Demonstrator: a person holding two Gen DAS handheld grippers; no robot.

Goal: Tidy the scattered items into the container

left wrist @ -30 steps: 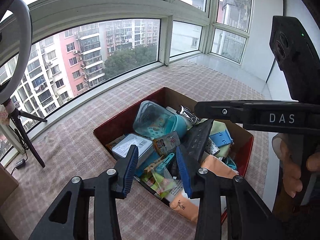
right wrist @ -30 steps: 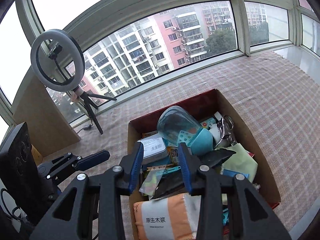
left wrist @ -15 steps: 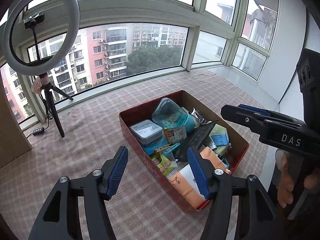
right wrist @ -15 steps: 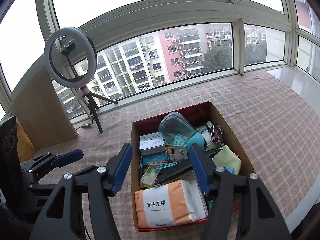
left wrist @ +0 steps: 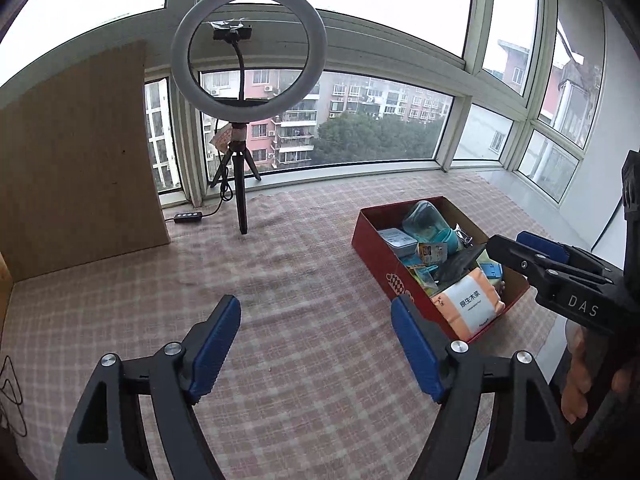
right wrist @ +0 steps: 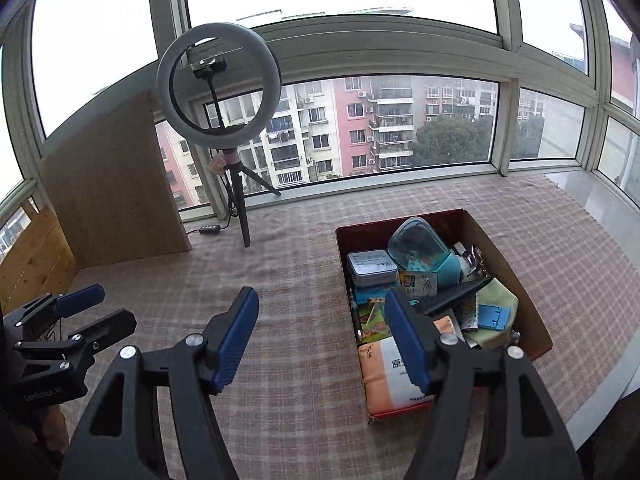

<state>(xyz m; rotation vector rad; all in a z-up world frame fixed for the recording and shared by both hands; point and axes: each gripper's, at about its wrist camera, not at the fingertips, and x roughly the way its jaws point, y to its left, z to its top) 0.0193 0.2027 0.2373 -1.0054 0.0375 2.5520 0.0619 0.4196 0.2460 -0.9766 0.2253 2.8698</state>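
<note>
The left gripper (left wrist: pixel 316 344) hangs above the checked cloth (left wrist: pixel 304 264) with its blue-padded jaws spread wide and nothing between them. The right gripper (right wrist: pixel 322 340) is likewise released, jaws apart and empty, hovering just left of the box's near end.

The red box (right wrist: pixel 520 280) sits on the cloth at the right side of the scene, and it is full: a clear plastic tub (right wrist: pixel 416 242) with a teal lid lies at the far end, a grey tin (right wrist: pixel 371 266) just left of it, a black wedge-shaped piece (right wrist: pixel 456 294) slants across the middle, a blue holder (right wrist: pixel 494 316) rests on a pale green cloth near the right wall, and an orange-and-white tissue pack (right wrist: pixel 390 376) fills the near end (its printing is partly hidden by the right gripper's finger). Smaller packets are wedged in between, too jumbled to tell apart.

Far left, a ring light (left wrist: pixel 248 46) stands on a tripod by the window, beside a leaning brown board (left wrist: pixel 76 160).
</note>
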